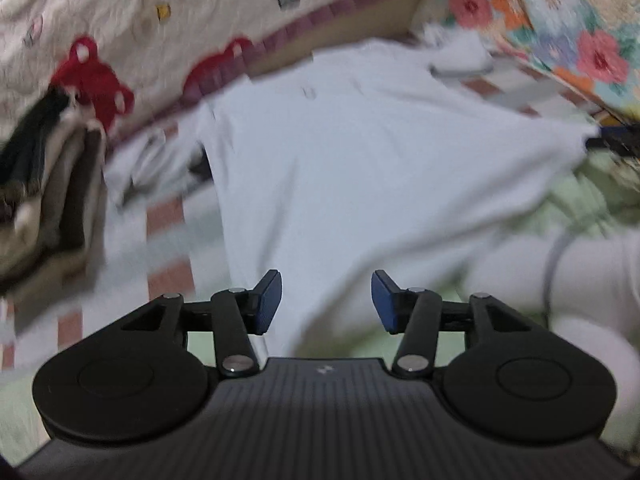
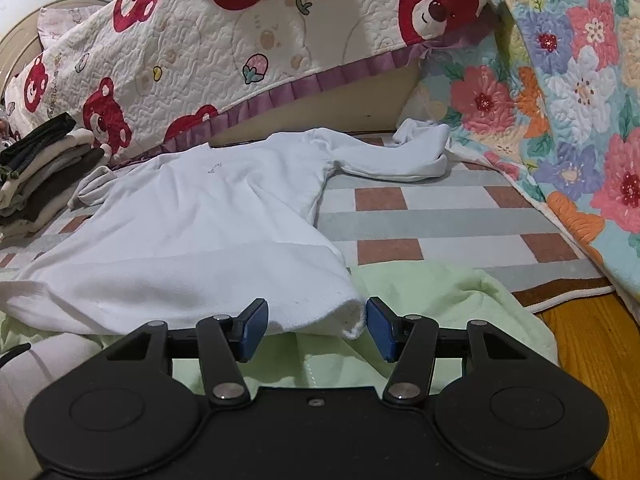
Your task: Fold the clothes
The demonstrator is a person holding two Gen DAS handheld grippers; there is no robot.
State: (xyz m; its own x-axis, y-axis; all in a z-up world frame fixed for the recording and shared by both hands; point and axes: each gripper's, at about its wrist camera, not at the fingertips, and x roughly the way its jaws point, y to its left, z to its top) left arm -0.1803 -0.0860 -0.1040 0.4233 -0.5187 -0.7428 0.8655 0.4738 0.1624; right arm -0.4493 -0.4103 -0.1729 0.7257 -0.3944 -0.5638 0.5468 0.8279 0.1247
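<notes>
White long-sleeved shirt (image 2: 192, 216) lies spread on a checked bed cover (image 2: 440, 216), its hem toward the cameras and draped over a pale green cloth (image 2: 432, 300). In the right wrist view the right hand-held gripper (image 2: 316, 328) sits at six o'clock from the shirt, jaws apart; the hem's near corner hangs between the blue pads, close to the right-hand one, and neither pad presses on it. One sleeve (image 2: 392, 160) runs off toward one o'clock, ending bunched near a floral quilt (image 2: 560, 100). A stack of folded clothes (image 2: 44, 172) rests at nine o'clock from the shirt, under a bear-print quilt (image 2: 240, 48).

The left wrist view is blurred. There the left hand-held gripper (image 1: 326, 304) also has its jaws apart, nothing clamped; the shirt (image 1: 360, 168) spreads from just beyond the pads toward twelve o'clock, one corner stretched out to three o'clock.
</notes>
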